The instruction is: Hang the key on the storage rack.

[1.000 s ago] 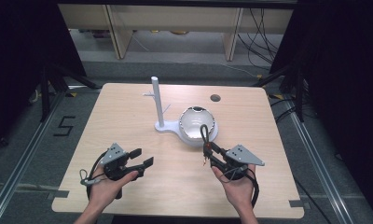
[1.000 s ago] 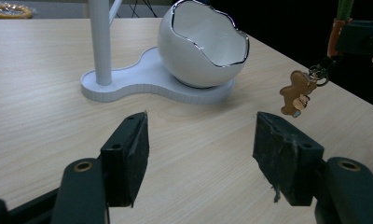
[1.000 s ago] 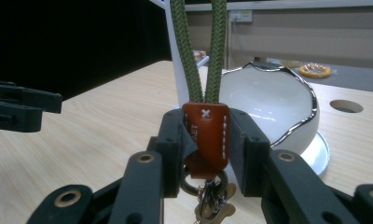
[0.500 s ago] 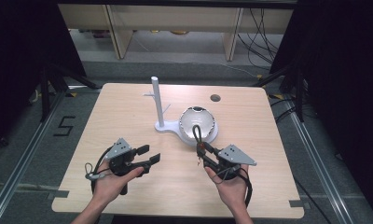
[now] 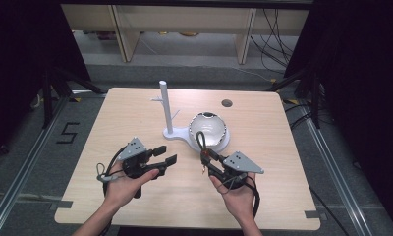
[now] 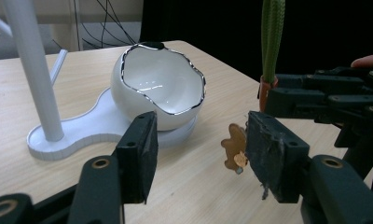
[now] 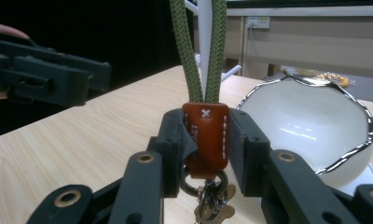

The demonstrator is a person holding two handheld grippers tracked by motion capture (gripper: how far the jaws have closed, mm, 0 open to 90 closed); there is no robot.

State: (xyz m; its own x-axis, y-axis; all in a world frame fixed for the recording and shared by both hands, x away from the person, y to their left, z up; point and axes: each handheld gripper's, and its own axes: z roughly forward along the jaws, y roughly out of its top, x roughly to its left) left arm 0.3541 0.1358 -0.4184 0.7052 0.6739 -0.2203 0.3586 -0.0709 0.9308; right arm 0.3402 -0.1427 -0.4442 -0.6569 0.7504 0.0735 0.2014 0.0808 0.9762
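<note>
My right gripper (image 5: pixel 205 158) is shut on the red leather tab (image 7: pixel 205 144) of a keychain. Its green cord loop (image 7: pixel 203 46) stands up from the jaws, and a key ring with a brown charm (image 6: pixel 234 148) hangs below. To its left my left gripper (image 5: pixel 166 155) floats just above the table with its jaws open. They have just been closing, with nothing held between them. In the left gripper view these jaws (image 6: pixel 204 144) frame the charm and the bowl beyond. A white bowl (image 5: pixel 209 129) with a wavy silver rim sits on a white stand base beside an upright pole (image 5: pixel 164 105).
The light wooden table (image 5: pixel 283 147) has a small round hole (image 5: pixel 227 103) at the back right. Shelving and cables lie beyond the far edge. Dark floor with rails surrounds the table on both sides.
My left gripper has risen and moved right, toward the right gripper, and its jaws stand narrower. The right gripper has drifted slightly left, still gripping the tab.
</note>
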